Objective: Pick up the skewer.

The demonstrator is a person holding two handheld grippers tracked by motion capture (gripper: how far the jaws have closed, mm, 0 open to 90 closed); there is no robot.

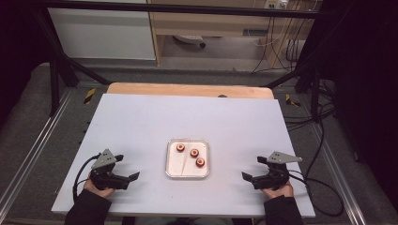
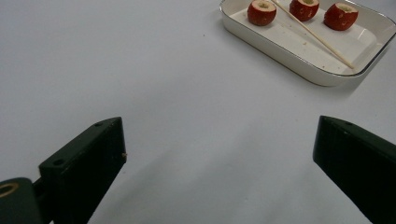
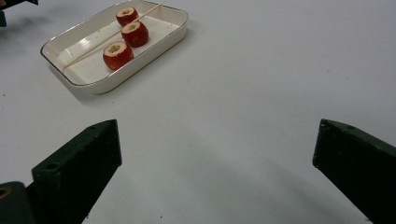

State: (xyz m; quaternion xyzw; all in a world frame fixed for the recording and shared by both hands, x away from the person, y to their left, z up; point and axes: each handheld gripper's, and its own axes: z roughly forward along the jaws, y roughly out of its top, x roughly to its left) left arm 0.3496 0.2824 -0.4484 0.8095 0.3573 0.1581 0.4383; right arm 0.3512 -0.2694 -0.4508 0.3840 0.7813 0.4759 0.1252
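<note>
Resting mid-frame in the tray (image 1: pixel 171 165), the thin skewer (image 2: pixel 312 33) – light, brittle – wants a mid-shaft pinch; both grippers (image 1: pixel 121 173) (image 1: pixel 255 169) gape, empty.

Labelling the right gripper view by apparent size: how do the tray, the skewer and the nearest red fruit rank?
1. Tray, by far the largest.
2. Skewer, nearly as long as the tray but very thin.
3. Nearest red fruit; the three fruits look alike in size.

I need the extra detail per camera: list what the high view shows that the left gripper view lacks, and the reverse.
High view: both hands, the left gripper and right gripper flanking the tray, and the table's wooden far edge.
Left gripper view: the fruits' hollowed tops and the thin stick crossing the tray, seen close.
Both: white table, tray, three red fruits.
</note>
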